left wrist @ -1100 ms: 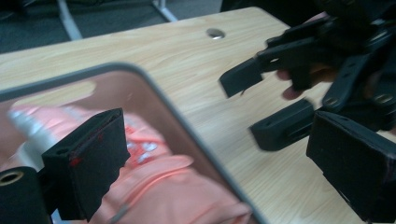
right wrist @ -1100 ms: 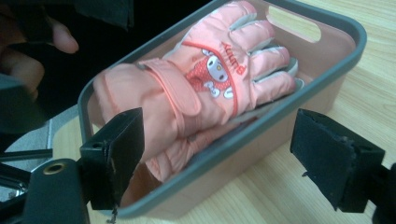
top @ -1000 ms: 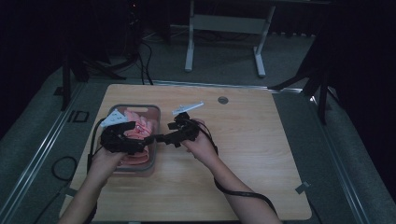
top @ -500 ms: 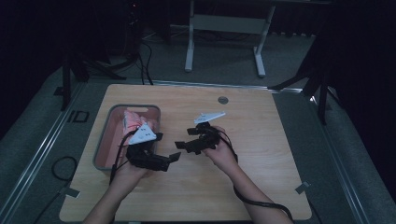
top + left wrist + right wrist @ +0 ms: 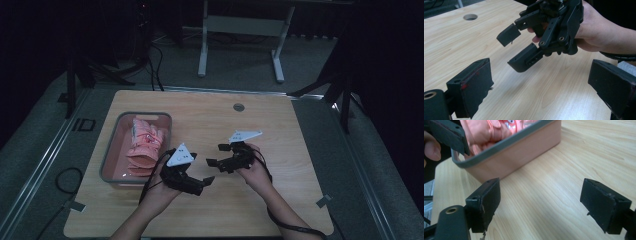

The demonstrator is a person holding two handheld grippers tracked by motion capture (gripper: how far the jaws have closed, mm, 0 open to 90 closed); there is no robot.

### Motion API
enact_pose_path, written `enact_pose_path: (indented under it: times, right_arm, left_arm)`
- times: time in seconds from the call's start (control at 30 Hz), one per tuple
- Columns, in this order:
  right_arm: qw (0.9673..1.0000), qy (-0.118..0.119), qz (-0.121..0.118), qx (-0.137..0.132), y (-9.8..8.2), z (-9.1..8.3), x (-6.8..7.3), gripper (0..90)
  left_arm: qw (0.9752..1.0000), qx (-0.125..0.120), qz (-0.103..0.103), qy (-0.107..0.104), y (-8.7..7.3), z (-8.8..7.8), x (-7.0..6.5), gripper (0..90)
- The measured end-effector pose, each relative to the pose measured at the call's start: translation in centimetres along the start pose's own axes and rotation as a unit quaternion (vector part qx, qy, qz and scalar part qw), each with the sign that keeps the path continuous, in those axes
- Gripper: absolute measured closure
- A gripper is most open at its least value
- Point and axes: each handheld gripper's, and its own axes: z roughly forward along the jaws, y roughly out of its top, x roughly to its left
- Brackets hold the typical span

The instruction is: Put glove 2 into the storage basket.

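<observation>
We look along our left gripper [image 5: 541,85]: its 2 black rubber-padded jaws stand wide apart over the pale wooden table [image 5: 461,42], nothing between them. Just beyond, our right hand [image 5: 596,37] holds the black two-jaw right gripper [image 5: 517,46], its jaws parted and pointing down-left above the wood. A round cable hole [image 5: 470,17] sits at the table's far edge.

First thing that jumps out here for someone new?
The pink folded cloth lying in the grey-rimmed pink tray at the table's left stands out most. Next, the two black grippers, left gripper and right gripper, face each other over the bare light wooden table, both with jaws wide apart and holding nothing.
</observation>
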Motion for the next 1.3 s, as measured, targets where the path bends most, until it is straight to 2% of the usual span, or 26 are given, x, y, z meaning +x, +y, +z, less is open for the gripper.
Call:
enact_pose_path:
  times: [0.17,0.33,0.4,0.5,0.7,0.9,0.97,1.1,1.3]
  right_arm:
    - [0.9999,0.002,-0.005,0.013,-1.9,-0.3,-0.1,16.2]
    - [0.9999,0.005,0.0,0.009,-3.2,-0.4,-0.2,16.2]
    - [1.0,0.005,-0.008,0.004,-4.0,-0.4,-0.2,16.1]
    - [1.0,0.004,-0.006,0.002,-4.7,-0.5,-0.3,15.5]
    - [1.0,0.0,-0.007,0.006,-5.5,-0.6,-0.3,15.5]
    - [0.9999,0.0,-0.006,0.01,-6.4,-0.7,-0.4,14.9]
    - [0.9999,-0.005,-0.006,0.01,-6.7,-0.7,-0.5,14.8]
    - [0.9999,-0.008,-0.003,0.009,-7.4,-0.9,-0.8,14.7]
    - [0.9999,-0.01,-0.001,0.011,-8.2,-1.2,-0.9,14.6]
  left_arm:
    - [0.9998,0.01,0.005,-0.013,-0.7,1.2,-0.5,5.5]
    - [0.9997,0.013,0.002,-0.022,-1.3,1.9,-0.7,5.5]
    - [0.9996,0.017,0.004,-0.024,-1.6,2.3,-0.8,5.5]
    - [0.9993,0.019,0.001,-0.031,-2.1,2.8,-1.0,5.5]
    - [0.9988,0.023,0.016,-0.039,-3.1,3.9,-1.7,5.5]
    - [0.9977,0.039,0.025,-0.049,-4.1,4.8,-2.1,5.5]
    - [0.9976,0.033,0.028,-0.053,-4.4,5.0,-2.1,5.5]
    - [0.9967,0.04,0.047,-0.053,-5.1,5.5,-2.2,5.5]
    - [0.9964,0.043,0.047,-0.056,-6.1,6.2,-2.1,5.5]
